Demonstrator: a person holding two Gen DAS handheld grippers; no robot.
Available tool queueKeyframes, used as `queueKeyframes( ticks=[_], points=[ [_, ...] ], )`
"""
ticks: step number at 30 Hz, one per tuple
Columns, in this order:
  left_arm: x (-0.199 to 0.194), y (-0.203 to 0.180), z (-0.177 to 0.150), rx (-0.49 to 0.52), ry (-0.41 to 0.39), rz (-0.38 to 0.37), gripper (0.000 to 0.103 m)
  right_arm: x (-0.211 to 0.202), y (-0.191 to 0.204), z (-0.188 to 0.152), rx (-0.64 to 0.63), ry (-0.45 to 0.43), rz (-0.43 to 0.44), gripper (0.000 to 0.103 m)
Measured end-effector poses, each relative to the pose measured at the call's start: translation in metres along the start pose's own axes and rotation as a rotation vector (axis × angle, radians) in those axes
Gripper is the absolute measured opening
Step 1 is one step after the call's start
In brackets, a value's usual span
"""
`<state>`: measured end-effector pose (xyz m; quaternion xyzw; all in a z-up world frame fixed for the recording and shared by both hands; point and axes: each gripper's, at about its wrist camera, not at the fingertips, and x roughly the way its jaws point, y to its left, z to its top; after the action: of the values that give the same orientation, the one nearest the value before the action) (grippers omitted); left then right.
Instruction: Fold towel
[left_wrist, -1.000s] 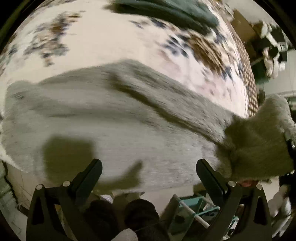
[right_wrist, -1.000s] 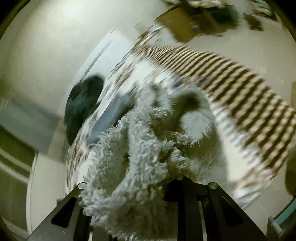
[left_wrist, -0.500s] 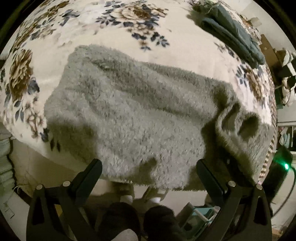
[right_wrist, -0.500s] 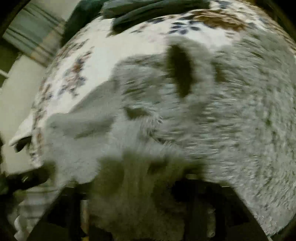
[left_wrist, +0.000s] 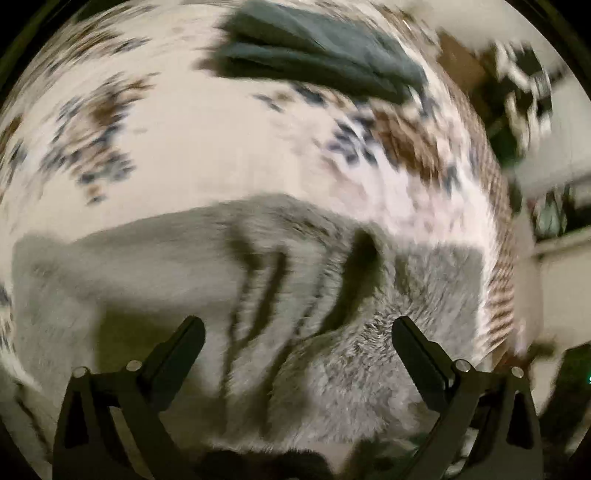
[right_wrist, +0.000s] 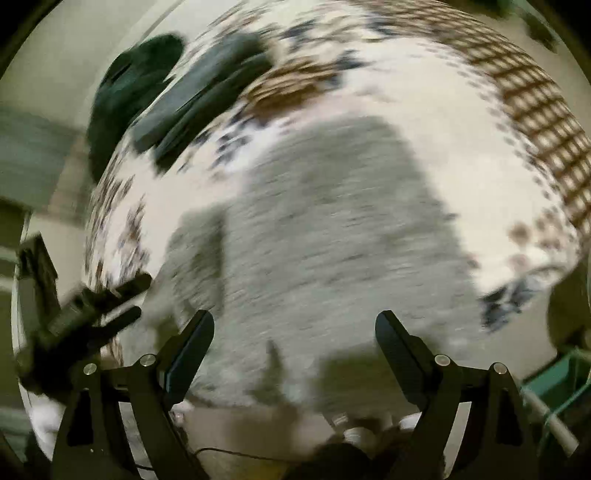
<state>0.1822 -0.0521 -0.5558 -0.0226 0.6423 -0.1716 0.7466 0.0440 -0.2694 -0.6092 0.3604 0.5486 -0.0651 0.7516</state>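
A fluffy grey towel (left_wrist: 184, 266) lies on the floral bedspread (left_wrist: 207, 155), rumpled with dark creases through its middle. In the right wrist view the same towel (right_wrist: 332, 229) spreads flat and wide under the fingers. My left gripper (left_wrist: 297, 332) hovers just above the towel's near edge, open, with nothing between its fingers. My right gripper (right_wrist: 294, 326) is open too, above the towel's near edge, holding nothing. The left gripper (right_wrist: 92, 310) shows as a dark blurred shape at the left of the right wrist view. Both views are motion-blurred.
Dark green folded cloth (left_wrist: 317, 62) lies at the far side of the bed, seen again as cloth (right_wrist: 199, 92) beside a dark pillow-like shape (right_wrist: 133, 81). A teal basket (right_wrist: 557, 380) stands below the bed's near edge at right. Clutter (left_wrist: 524, 81) sits beyond the bed.
My right gripper has let go of the towel, which now lies spread on the bed. Both grippers have shifted over the towel's near edge; the left stayed open.
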Motion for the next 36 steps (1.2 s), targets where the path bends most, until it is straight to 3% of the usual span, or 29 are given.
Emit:
queueKeyframes(
  ticks=[2,3,4,6,11,14,18,21,24,26,27,28,35,36],
  points=[
    [0.028,-0.016,-0.001,0.063,0.04,0.023,0.064,-0.006,-0.021,0.004,0.039,-0.02,-0.035,0.091],
    [0.038,-0.019,-0.002,0.08,0.061,0.018,0.029,-0.009,-0.027,0.008,0.046,-0.026,-0.047,0.091],
    [0.046,-0.022,-0.004,0.088,0.079,0.009,0.013,-0.009,-0.034,0.009,0.052,-0.031,-0.064,0.091],
    [0.047,-0.02,-0.008,0.082,0.051,-0.011,0.009,-0.008,-0.045,0.012,0.06,-0.035,-0.087,0.091],
    [0.002,0.016,-0.023,-0.031,0.0,-0.081,0.007,0.002,-0.066,0.016,0.102,-0.023,-0.092,0.091],
    [-0.014,0.038,-0.034,-0.096,-0.002,-0.086,0.007,0.011,-0.065,0.021,0.09,-0.015,-0.094,0.091],
    [-0.004,0.052,-0.039,-0.147,0.036,-0.094,0.011,0.019,-0.058,0.026,0.068,0.021,-0.095,0.091],
    [0.003,0.06,-0.039,-0.238,0.065,-0.175,0.011,0.024,-0.052,0.03,0.055,0.041,-0.105,0.091],
    [-0.008,0.056,-0.033,-0.244,0.008,-0.195,0.028,0.025,-0.047,0.034,0.039,0.046,-0.102,0.091],
    [-0.015,0.053,-0.029,-0.251,-0.031,-0.22,0.048,0.025,-0.045,0.037,0.029,0.048,-0.101,0.091],
    [-0.015,0.053,-0.027,-0.251,-0.039,-0.225,0.067,0.025,-0.044,0.038,0.027,0.048,-0.103,0.091],
    [-0.013,0.051,-0.025,-0.253,-0.041,-0.227,0.073,0.026,-0.044,0.04,0.023,0.048,-0.105,0.091],
    [0.035,0.045,0.004,-0.273,-0.003,-0.184,0.069,0.044,-0.055,0.066,0.042,0.088,-0.094,0.091],
    [0.042,0.045,0.006,-0.26,-0.002,-0.18,0.043,0.05,-0.058,0.071,0.045,0.103,-0.091,0.091]
  ],
)
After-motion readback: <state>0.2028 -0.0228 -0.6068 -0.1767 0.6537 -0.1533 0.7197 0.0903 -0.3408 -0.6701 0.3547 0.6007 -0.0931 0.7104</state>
